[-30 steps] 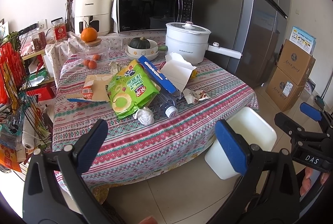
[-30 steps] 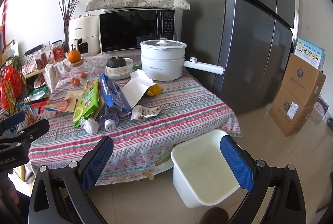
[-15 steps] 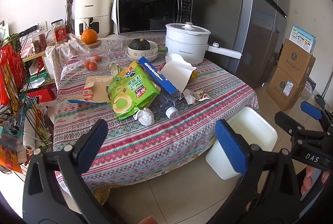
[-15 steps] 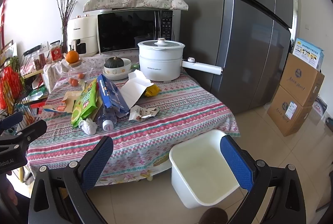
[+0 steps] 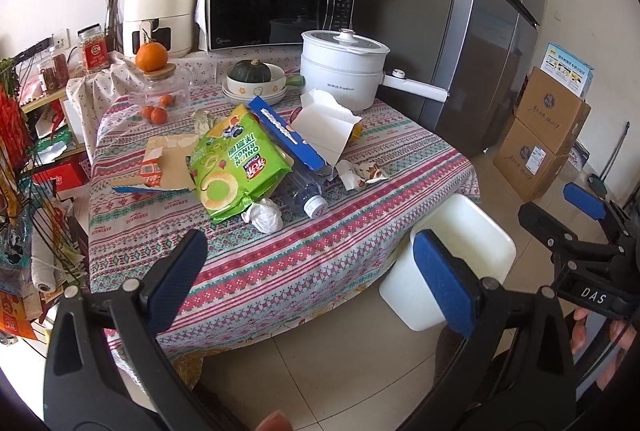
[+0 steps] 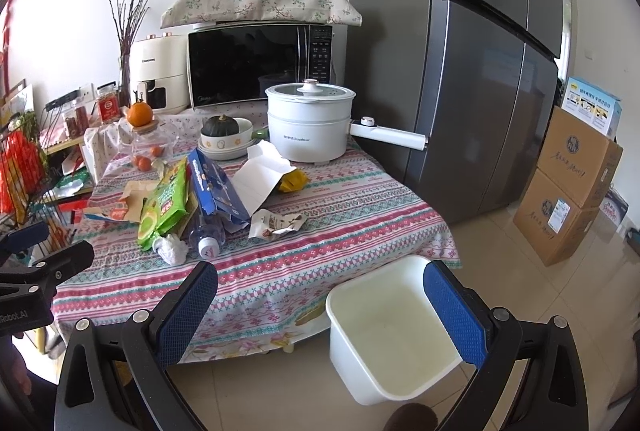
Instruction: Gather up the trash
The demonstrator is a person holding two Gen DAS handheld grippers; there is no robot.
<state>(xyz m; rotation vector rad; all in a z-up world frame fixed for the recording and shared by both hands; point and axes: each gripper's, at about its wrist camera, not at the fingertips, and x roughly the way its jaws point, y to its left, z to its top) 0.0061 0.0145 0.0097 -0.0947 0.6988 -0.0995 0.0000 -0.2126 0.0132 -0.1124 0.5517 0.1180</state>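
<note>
Hovering short of the table (image 5: 280, 271), the left gripper (image 5: 312, 271) and right gripper (image 6: 320, 307) both hold their blue fingers wide apart, gripping nothing. Trash lies on the table (green snack bag (image 5: 232, 167), crumpled tissue (image 5: 264, 217), plastic bottle (image 5: 306, 193), torn wrapper (image 6: 276, 223)). Beside the table, on the floor, stands a white bin (image 6: 384, 331).

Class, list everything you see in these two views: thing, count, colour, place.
Plastic bin: 1, white, floor by table.
Snack bag: 1, green, table.
Crumpled tissue: 1, white, near edge.
Plastic bottle: 1, clear, lying beside bag.
Cardboard carton: 1, blue, table centre.
Electric pot: 1, white, table rear.
Microwave: 1, black, behind.
Fridge: 1, grey, right.
Cardboard boxes: 2, brown, stacked.
Left tongs: open.
Right tongs: open.
</note>
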